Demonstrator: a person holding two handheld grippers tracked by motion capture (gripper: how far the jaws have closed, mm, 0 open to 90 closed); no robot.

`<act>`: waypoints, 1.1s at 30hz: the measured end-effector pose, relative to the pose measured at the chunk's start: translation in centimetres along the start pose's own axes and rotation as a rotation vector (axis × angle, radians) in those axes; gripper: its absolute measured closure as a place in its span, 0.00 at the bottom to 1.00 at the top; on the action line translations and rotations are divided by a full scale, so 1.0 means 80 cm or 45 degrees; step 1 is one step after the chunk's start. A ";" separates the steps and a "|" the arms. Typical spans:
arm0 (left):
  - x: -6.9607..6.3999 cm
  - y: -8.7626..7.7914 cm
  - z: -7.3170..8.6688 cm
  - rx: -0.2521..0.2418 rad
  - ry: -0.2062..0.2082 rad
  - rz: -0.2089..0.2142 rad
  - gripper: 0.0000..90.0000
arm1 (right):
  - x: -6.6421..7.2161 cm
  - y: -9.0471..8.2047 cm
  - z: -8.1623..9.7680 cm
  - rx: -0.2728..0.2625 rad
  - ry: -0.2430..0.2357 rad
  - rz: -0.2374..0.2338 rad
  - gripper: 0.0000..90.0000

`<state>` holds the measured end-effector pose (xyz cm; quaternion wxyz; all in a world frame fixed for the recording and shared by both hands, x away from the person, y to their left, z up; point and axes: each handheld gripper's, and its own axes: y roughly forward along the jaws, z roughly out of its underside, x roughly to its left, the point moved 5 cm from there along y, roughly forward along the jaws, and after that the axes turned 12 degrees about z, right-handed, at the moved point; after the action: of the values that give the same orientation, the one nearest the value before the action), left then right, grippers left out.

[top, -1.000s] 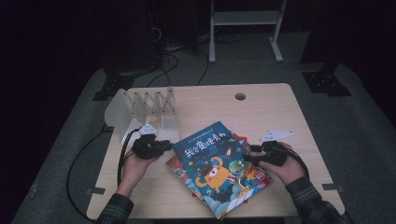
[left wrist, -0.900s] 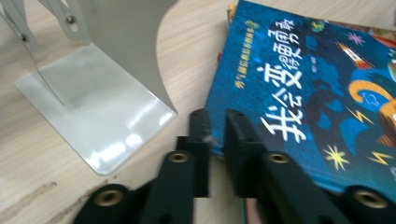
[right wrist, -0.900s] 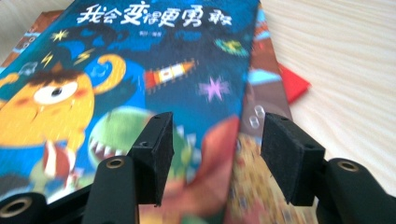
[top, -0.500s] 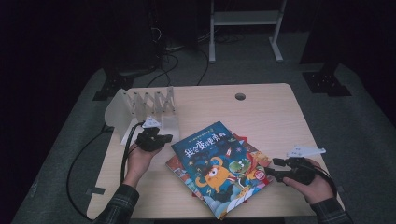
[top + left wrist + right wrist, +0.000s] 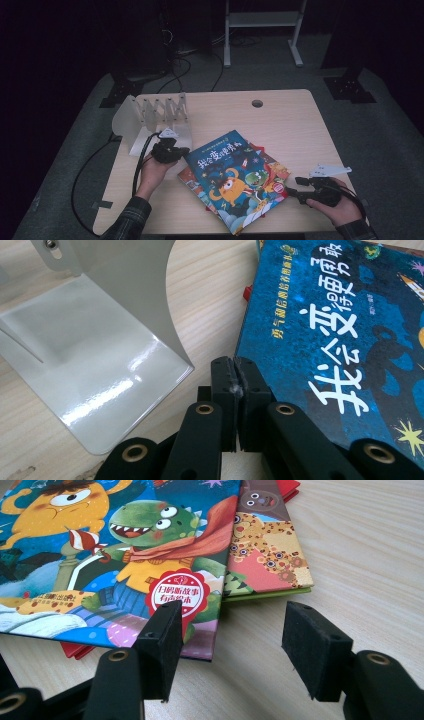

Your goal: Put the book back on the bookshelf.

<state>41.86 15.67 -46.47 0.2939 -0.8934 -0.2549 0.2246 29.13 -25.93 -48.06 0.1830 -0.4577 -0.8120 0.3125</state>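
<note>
A blue picture book (image 5: pixel 232 172) with an orange monster lies on top of a fanned stack of books in the middle of the table. My left gripper (image 5: pixel 182 150) rests at its upper left corner. In the left gripper view the gripper (image 5: pixel 234 362) is shut, pads pressed together, and the blue book (image 5: pixel 340 315) has its corner right at the tips. My right gripper (image 5: pixel 295 185) is open beside the stack's lower right edge. In the right gripper view its gripper (image 5: pixel 232 610) is spread wide; the left pad overlaps the blue book (image 5: pixel 125 540) and the right pad hangs over bare wood.
A white accordion book rack (image 5: pixel 155 107) stands at the back left, its glossy end plate (image 5: pixel 100 355) just left of my left gripper. A patterned book (image 5: pixel 270 555) and a red book (image 5: pixel 187 177) stick out under the blue one. A cable hole (image 5: pixel 257 103) sits near the far edge.
My right hand has pulled away from the books, to the right and toward the table's front corner. The left hand has stayed by the blue book's corner.
</note>
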 end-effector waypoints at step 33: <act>-0.010 0.011 0.019 0.118 -0.024 0.116 0.96 | -0.015 0.011 0.009 0.057 0.020 -0.004 0.45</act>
<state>40.69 15.15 -47.93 0.3220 -0.8875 -0.2059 0.2576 29.88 -26.87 -49.19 0.2001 -0.4546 -0.8042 0.3265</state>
